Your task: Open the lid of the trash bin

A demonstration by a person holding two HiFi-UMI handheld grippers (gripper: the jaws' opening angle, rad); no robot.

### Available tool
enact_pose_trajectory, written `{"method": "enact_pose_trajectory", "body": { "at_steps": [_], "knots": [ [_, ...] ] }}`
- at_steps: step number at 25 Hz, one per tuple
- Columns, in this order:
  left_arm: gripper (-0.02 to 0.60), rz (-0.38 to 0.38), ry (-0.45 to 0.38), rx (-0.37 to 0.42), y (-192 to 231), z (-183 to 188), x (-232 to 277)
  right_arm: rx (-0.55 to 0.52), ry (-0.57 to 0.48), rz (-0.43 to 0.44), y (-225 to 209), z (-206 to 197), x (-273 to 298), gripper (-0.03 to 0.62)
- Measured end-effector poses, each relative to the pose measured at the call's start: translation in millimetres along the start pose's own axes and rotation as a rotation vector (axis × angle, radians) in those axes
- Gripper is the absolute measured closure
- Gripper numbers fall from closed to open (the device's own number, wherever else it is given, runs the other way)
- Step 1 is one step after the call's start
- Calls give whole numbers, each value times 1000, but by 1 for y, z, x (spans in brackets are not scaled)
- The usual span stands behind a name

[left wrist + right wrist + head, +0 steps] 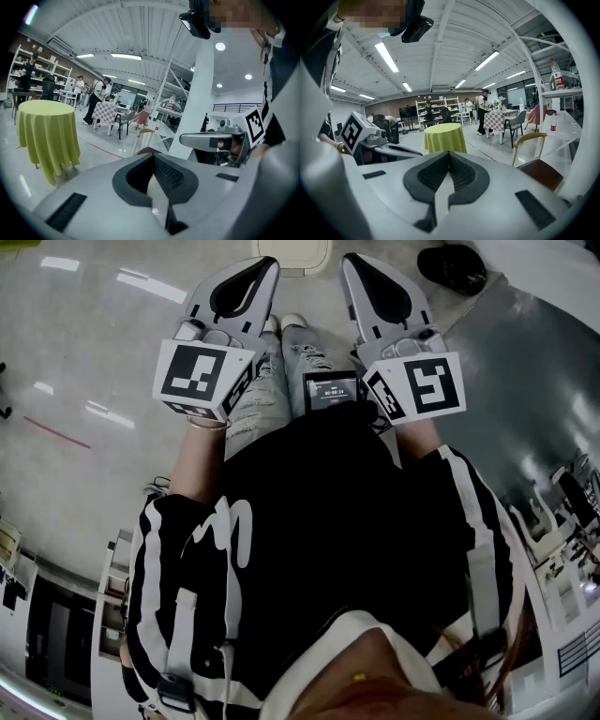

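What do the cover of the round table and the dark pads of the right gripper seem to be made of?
The table cover looks like thin, matte, yellow-green cloth: it hangs in soft vertical folds. The right gripper has dark pads that look like matte rubber or soft plastic, judging by their fine ribbed texture. Which of the two it is cannot be told.
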State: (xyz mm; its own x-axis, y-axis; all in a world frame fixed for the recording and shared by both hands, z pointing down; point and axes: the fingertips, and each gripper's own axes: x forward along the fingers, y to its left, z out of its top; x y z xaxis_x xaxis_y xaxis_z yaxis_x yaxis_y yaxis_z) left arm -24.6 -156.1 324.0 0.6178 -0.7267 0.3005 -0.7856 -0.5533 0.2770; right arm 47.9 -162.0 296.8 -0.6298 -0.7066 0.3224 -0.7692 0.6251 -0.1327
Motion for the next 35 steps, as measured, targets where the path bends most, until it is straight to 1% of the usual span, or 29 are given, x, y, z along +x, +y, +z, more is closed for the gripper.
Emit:
{"method": "enact_pose_trajectory", "body": {
  "at_steps": [18,28,32,35],
  "knots": [
    [574,36,81,-55,19,-53,25,17,39,10,-14,-46,23,585],
    [574,52,120,-83,33,-84,39,3,61,35,-17,-73,39,585],
    [574,54,146,-108,39,-100,43,-1,75,44,-17,-84,48,585],
    [574,55,151,-122,42,-106,48,0,81,48,-19,-89,53,585]
  ]
}}
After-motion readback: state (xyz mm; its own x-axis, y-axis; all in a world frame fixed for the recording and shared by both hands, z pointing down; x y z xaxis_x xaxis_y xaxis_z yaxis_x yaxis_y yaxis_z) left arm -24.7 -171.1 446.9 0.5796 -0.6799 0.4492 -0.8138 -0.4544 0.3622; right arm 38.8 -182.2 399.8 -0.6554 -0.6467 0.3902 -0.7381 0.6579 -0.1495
